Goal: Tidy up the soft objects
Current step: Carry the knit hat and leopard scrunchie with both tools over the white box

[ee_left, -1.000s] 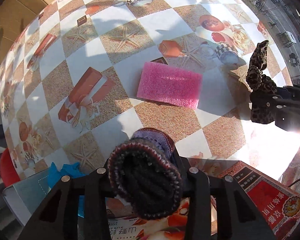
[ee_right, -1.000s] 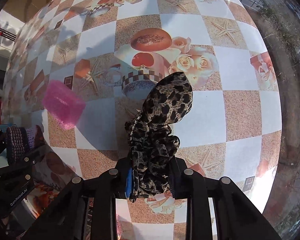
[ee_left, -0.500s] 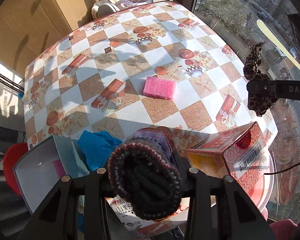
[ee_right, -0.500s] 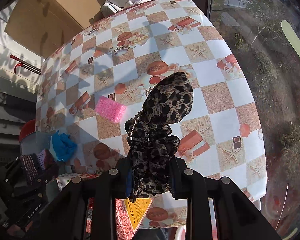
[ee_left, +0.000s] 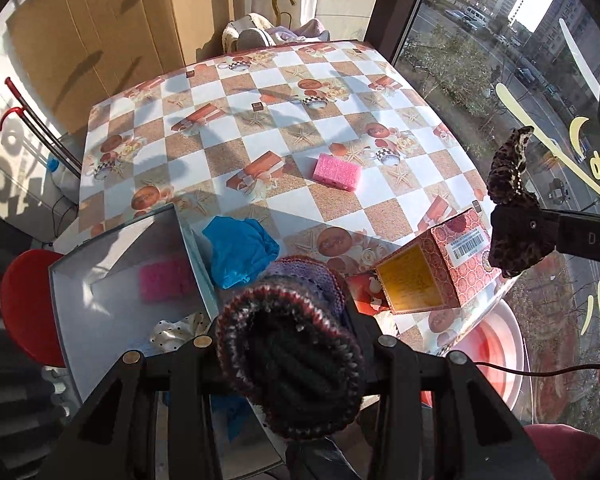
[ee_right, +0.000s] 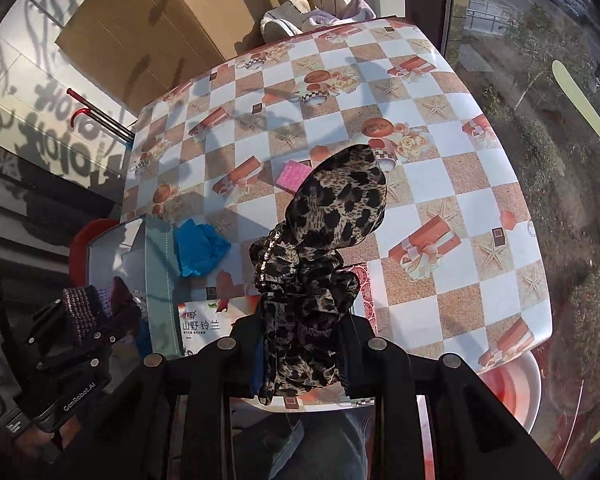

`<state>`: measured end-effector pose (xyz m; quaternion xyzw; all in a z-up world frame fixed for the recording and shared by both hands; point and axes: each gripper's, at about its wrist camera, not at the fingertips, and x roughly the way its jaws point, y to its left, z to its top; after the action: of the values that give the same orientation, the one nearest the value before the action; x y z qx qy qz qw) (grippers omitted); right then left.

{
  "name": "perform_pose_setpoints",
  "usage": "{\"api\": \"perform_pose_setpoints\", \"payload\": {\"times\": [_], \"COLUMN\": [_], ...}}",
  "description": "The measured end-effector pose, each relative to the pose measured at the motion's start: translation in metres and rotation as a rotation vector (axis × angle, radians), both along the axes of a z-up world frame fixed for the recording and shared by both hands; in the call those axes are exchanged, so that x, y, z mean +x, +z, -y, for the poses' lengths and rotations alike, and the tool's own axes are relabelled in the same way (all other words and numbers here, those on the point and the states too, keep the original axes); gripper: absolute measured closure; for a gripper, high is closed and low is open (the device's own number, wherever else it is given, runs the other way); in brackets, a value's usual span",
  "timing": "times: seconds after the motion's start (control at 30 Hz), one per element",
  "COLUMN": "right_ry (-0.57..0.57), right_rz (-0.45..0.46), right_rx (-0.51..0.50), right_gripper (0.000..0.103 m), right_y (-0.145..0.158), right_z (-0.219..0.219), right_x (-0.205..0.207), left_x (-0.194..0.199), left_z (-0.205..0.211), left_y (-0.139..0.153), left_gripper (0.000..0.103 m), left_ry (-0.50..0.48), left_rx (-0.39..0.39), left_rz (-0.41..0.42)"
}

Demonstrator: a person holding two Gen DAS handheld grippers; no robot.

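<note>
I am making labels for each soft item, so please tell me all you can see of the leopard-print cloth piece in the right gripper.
The leopard cloth is a thin, gathered fabric in tan with black spots, ruffled like a scrunchie or scarf. One edge shows a pale, shiny trim. The right gripper pinches its lower part between the fingers; the upper part stands up in a rounded lobe, and a short end hangs below. It is held in the air above the near edge of the table, touching nothing else. The left view shows it from the side.

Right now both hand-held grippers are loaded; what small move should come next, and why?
Probably swing the left hand-held gripper left over the open grey box and release the knitted item. The box sits just beside it and already holds a pink sponge.
</note>
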<state>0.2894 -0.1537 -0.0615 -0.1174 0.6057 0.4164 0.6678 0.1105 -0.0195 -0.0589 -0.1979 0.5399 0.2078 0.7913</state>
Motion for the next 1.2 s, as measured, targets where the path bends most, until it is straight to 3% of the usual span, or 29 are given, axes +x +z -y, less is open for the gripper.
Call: {"api": "perform_pose_setpoints", "payload": {"times": [0.23, 0.67, 0.97, 1.2], "right_ry": [0.111, 0.417, 0.600, 0.656], "right_rz": [-0.025, -0.022, 0.006, 0.009], "right_rx": [0.020, 0.007, -0.028, -0.046], "right_gripper": [0.074, 0.074, 0.074, 0.074], "right_y": [0.004, 0.006, 0.002, -0.002], "right_z": [-0.032, -0.105, -0.129, -0.135], "right_x": [-0.051, -0.137, -0.185, -0.198], "left_x": [-0.054, -0.156, -0.183, -0.184], "left_z": [-0.019, -0.038, -0.034, -0.031], "left_y": [0.005, -0.004, -0.018, -0.023], "left_gripper": [0.059, 0.059, 0.059, 0.059], "left_ry": [0.094, 0.353, 0.431, 0.436], "left_rx": [0.030, 0.006, -0.016, -0.030], "left_rz": [-0.009, -0.028, -0.051, -0.054]}}
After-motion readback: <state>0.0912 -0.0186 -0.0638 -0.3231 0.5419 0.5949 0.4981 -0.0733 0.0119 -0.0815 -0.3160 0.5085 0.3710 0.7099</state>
